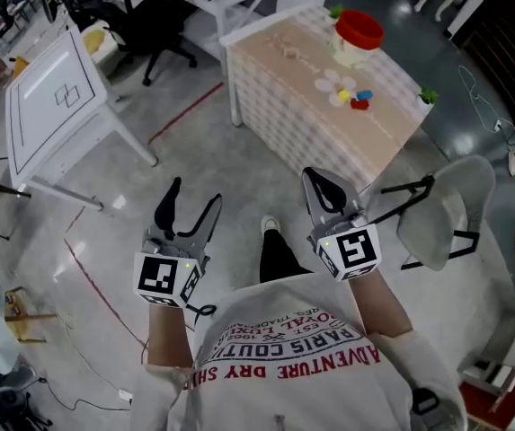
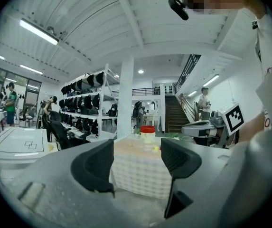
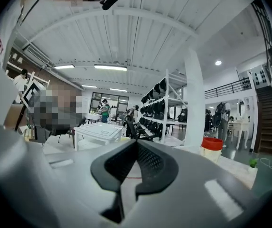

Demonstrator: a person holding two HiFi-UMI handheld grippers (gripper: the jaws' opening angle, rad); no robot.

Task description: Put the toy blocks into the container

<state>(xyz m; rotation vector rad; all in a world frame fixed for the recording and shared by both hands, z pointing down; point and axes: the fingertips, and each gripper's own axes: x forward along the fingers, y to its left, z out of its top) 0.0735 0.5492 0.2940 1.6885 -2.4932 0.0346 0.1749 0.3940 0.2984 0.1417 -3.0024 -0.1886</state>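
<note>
L gripper [image 1: 194,194] jaws wide apart, empty; R gripper [image 1: 314,178] jaws pressed together, empty. Both low by the body, aimed at far table [image 1: 329,137], prob. just approaching. Blocks [image 1: 351,95] lie there, near side of red-topped container [image 1: 356,39].

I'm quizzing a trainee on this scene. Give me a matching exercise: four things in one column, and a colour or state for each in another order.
Things:
1. left gripper
2. right gripper
3. lid
4. chair

Colour or state:
A. red
B. shut
C. grey
D. open

Pairs: 1-D, 2-B, 3-A, 4-C
</note>
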